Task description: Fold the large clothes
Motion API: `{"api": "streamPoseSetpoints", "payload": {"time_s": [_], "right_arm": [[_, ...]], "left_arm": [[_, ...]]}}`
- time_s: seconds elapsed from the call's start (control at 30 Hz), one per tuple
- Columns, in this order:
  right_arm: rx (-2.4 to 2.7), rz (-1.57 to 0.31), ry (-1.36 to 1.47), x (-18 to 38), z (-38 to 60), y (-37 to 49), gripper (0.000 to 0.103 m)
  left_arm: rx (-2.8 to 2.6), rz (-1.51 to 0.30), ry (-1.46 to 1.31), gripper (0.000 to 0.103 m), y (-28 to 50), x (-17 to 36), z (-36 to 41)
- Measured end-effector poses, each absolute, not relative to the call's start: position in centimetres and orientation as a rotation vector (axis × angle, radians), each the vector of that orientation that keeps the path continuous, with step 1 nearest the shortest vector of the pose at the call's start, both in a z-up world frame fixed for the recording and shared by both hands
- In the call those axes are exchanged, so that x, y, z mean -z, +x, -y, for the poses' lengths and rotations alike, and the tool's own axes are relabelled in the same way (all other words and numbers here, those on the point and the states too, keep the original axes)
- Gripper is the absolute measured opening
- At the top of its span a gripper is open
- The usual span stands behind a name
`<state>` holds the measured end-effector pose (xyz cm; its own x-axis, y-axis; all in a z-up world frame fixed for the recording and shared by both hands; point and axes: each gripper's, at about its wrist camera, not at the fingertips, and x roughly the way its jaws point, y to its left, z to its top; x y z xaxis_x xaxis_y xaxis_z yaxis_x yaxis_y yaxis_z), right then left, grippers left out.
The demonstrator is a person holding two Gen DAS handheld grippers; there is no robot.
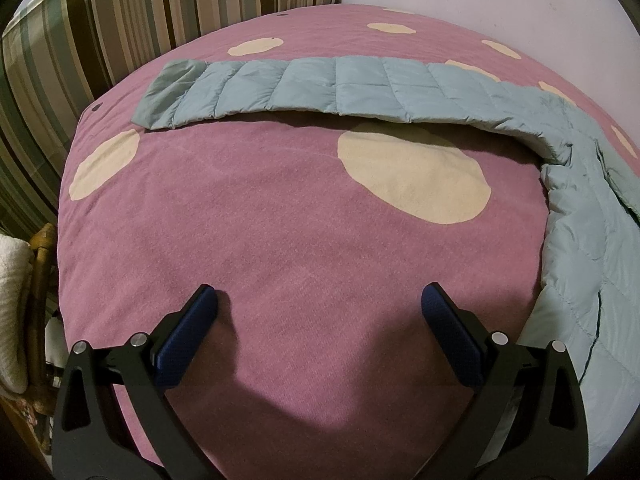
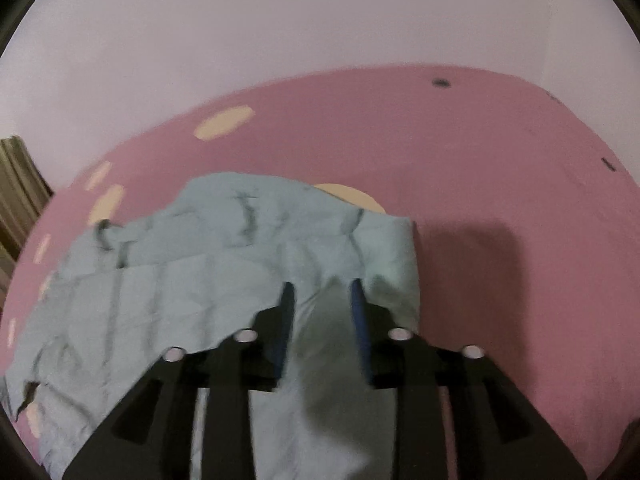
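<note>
In the left wrist view, the puffy blue jacket (image 1: pixel 580 240) is lying on the bed (image 1: pixel 280 240), which is wearing a pink cover with big cream dots. One long sleeve (image 1: pixel 320 88) is stretching across the far side of the bed toward the striped cushion (image 1: pixel 100 20). The body of the jacket is running down the right edge of the bed. It is looking soft, light and squashy, and its smooth cloth is probably a bit slippery, so a corner, a cuff or a hem is a good place to pinch it. The left hand-held gripper (image 1: pixel 320 304) is hanging over bare pink cover near the front edge. Its jaws are spread wide and holding nothing.

In the right wrist view, which is blurry, the jacket (image 2: pixel 200 280) is sitting crumpled in the middle of the bed (image 2: pixel 520 280). The right hand-held gripper (image 2: pixel 322 292) is standing right over a fold of it. Its jaws are partly apart, with blue cloth lying between them, and they are not looking pressed onto it.
</note>
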<state>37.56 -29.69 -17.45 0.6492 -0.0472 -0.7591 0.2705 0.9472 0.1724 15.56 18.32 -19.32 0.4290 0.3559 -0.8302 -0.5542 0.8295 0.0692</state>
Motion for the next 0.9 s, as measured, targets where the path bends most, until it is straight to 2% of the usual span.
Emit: {"api": "streamPoseSetpoints", "payload": {"time_s": [0.1,0.37,0.5,0.63,0.9], "right_arm": [[0.129,-0.834,0.284,17.2,27.7,35.1,0.043],[0.152,-0.918,0.211,21.8,25.6,35.9,0.044],[0.165,-0.887,0.186,20.5,24.8,35.2,0.045],[0.130,-0.857,0.204,19.3,23.7,34.2,0.063],[0.148,-0.913,0.186,22.2,23.0,34.9,0.065]], "left_arm": [[-0.574,-0.973,-0.229,0.101,15.5,19.3,-18.3],[-0.575,-0.974,-0.228,0.101,15.5,19.3,-18.3],[-0.573,-0.971,-0.232,0.101,15.5,19.3,-18.3],[-0.573,-0.971,-0.232,0.101,15.5,19.3,-18.4],[-0.573,-0.971,-0.233,0.101,15.7,19.3,-18.3]]}}
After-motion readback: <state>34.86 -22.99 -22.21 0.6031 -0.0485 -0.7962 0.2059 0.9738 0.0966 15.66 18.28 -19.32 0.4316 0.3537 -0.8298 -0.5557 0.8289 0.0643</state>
